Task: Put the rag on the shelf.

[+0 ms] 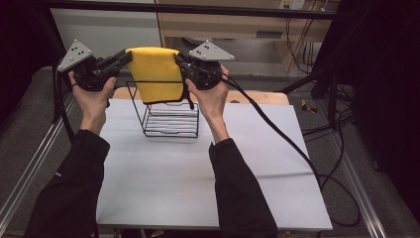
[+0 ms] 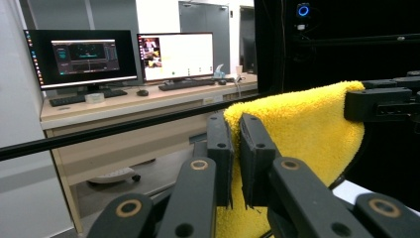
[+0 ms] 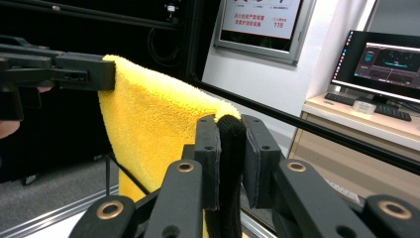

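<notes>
A yellow towel (image 1: 154, 74) hangs stretched between both grippers above a black wire rack (image 1: 171, 120) on the white table (image 1: 198, 173). Its lower part drops behind the rack's near top wire. My left gripper (image 1: 123, 58) is shut on the towel's left top corner; in the left gripper view its jaws (image 2: 236, 124) pinch the yellow towel (image 2: 307, 124). My right gripper (image 1: 179, 60) is shut on the right top corner. There, in the right gripper view, the right gripper (image 3: 230, 126) clamps a black strip at the edge of the towel (image 3: 148, 119).
The rack stands near the table's far edge. A thick black cable (image 1: 287, 139) trails from the right gripper across the table to the floor at right. A black frame bar (image 1: 198, 9) runs overhead behind the towel. A desk with monitors (image 2: 89, 57) stands beyond.
</notes>
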{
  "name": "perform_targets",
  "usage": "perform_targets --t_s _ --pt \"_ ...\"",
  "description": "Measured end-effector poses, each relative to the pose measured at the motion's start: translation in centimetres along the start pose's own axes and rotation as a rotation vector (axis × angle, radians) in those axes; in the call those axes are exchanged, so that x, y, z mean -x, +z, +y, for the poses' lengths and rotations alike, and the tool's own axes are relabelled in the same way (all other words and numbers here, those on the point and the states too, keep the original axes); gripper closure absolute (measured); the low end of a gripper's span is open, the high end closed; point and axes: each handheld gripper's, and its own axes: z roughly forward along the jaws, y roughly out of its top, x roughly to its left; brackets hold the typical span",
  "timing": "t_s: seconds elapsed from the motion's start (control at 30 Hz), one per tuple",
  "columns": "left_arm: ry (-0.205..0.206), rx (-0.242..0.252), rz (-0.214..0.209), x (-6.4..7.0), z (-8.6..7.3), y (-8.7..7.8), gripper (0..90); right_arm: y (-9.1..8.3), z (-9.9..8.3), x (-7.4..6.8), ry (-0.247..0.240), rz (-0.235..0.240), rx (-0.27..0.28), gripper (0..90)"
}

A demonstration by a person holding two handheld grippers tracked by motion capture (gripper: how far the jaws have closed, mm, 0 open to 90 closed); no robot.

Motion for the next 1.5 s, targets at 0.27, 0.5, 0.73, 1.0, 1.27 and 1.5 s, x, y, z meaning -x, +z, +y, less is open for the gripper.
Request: perform_targets --t_s 0.27,0.5,0.73,1.0,1.27,1.5 --pt "0.017 -0.009 -0.010 0.5 -0.2 -0.9 84.2 -0.8 -0.3 -0.7 -0.030 0.015 -0.005 79.0" --pt "0.020 -0.016 -0.014 1.0 -0.7 -1.5 84.1 -1.3 -0.6 -1.2 -0.050 0.026 -0.016 79.0" --pt "0.050 -0.029 -0.013 1.5 -0.8 -2.2 84.1 -1.9 -0.8 -1.8 -0.070 0.039 -0.025 79.0" --pt "0.060 -0.043 -0.010 2.3 -1.6 -2.8 83.8 -2.4 -1.4 -2.3 -0.077 0.048 -0.047 79.0" --pt "0.070 -0.070 -0.014 2.8 -2.9 -3.3 83.4 -2.8 -2.5 -2.7 -0.069 0.065 -0.071 78.9" --pt "0.057 -0.113 -0.020 3.1 -4.2 -3.6 82.9 -2.8 -3.7 -3.0 -0.053 0.085 -0.117 78.8"
